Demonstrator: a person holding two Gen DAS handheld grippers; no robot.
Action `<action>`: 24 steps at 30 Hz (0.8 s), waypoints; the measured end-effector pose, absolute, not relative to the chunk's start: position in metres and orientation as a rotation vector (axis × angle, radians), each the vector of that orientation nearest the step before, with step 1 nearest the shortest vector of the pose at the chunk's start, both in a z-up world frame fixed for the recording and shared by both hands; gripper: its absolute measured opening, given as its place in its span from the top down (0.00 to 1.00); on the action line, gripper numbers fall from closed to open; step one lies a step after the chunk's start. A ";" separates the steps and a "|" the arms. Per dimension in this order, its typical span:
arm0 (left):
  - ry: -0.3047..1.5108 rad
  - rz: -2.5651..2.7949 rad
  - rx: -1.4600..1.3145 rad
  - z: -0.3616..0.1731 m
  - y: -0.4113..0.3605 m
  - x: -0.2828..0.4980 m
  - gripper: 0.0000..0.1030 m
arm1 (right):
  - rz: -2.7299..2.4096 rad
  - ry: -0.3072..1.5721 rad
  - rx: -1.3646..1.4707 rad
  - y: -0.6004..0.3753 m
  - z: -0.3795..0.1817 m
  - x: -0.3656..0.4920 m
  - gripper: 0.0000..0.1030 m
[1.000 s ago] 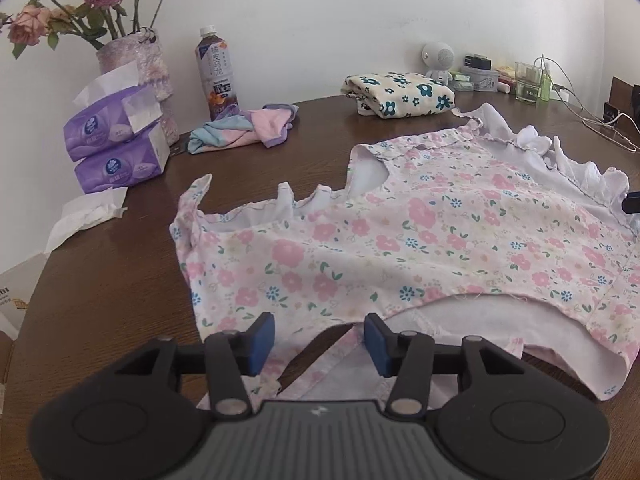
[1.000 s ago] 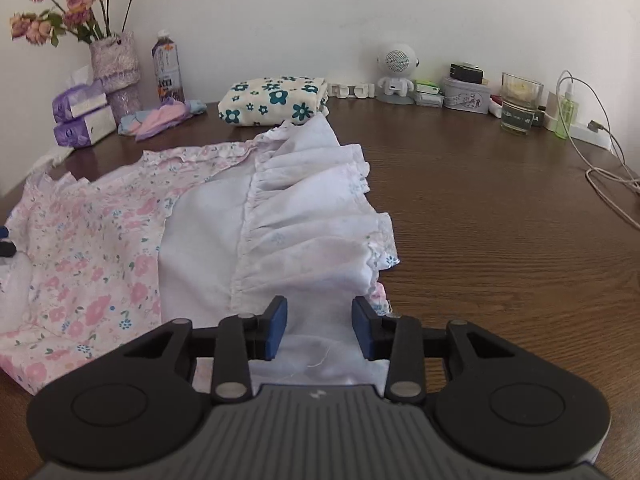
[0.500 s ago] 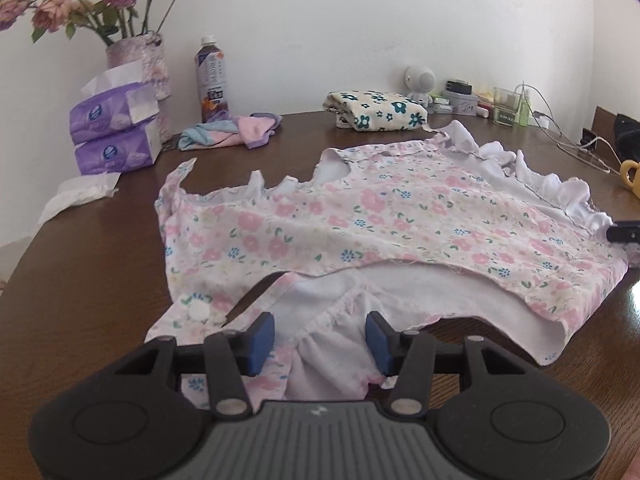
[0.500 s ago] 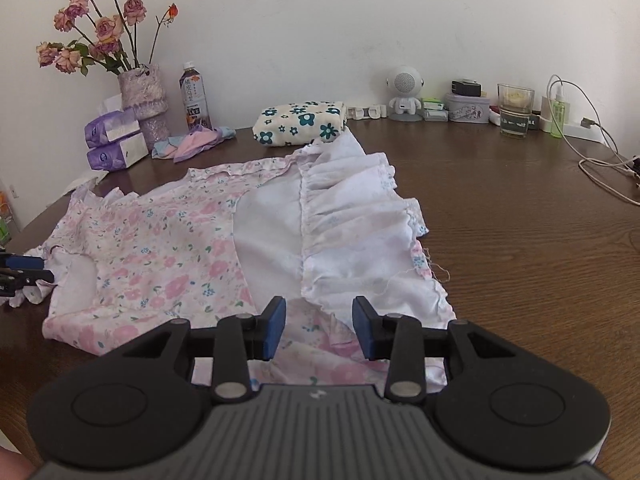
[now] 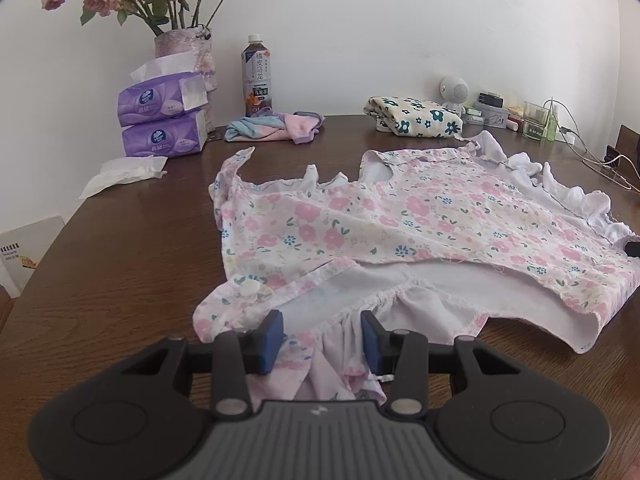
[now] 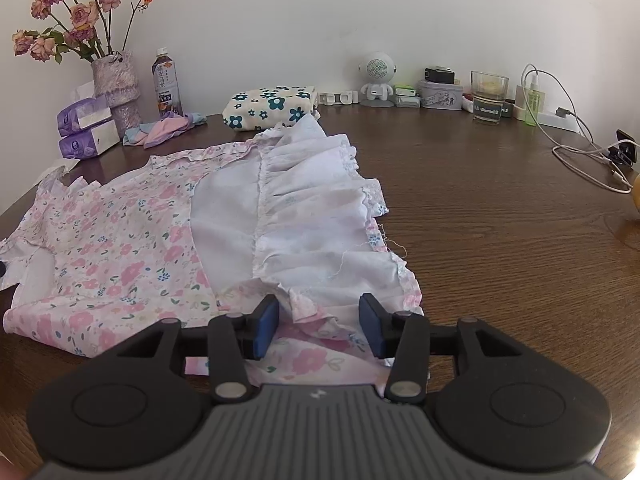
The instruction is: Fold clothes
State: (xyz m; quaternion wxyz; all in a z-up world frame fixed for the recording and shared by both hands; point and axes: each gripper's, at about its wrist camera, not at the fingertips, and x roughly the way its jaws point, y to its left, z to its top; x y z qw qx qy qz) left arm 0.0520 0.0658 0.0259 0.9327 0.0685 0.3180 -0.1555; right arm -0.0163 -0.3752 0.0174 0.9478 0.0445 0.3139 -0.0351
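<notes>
A pink floral dress (image 5: 400, 224) lies spread on the brown wooden table (image 5: 120, 280), partly folded over so its white lining and ruffle (image 6: 312, 216) face up. My left gripper (image 5: 322, 338) sits low at the dress's near edge by a strap with a white button (image 5: 250, 287). Its jaws are closing, with gathered ruffle lying loosely between the blue pads. My right gripper (image 6: 318, 330) is at the hem end of the dress (image 6: 132, 248). Its jaws are opening, and a fold of pink hem lies between the pads, which do not press on it.
Along the back wall stand a vase of roses (image 5: 188, 52), tissue packs (image 5: 164, 124), a drink bottle (image 5: 258, 76), a pastel cloth (image 5: 276, 126) and a folded flower-print cloth (image 5: 416, 120). A glass (image 6: 488, 96) and cables (image 6: 580, 160) sit at the far right.
Both grippers have drawn back toward the near edge, so more of the dress and its near hem shows. The right jaws have widened; the left jaws have narrowed slightly.
</notes>
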 end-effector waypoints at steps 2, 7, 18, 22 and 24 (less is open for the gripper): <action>0.649 -0.319 0.140 0.026 0.066 0.052 0.60 | -0.076 0.636 0.080 -0.374 0.017 -0.016 0.53; 0.643 -0.322 0.141 0.025 0.066 0.050 0.60 | -0.075 0.630 0.075 -0.374 0.016 -0.016 0.52; 0.651 -0.307 0.147 0.026 0.070 0.055 0.59 | -0.040 0.634 0.064 -0.363 0.016 -0.019 0.40; 0.657 -0.299 0.145 0.026 0.071 0.057 0.59 | -0.032 0.626 0.035 -0.357 0.014 -0.017 0.37; 0.660 -0.296 0.146 0.027 0.070 0.056 0.59 | -0.028 0.626 0.042 -0.357 0.014 -0.018 0.37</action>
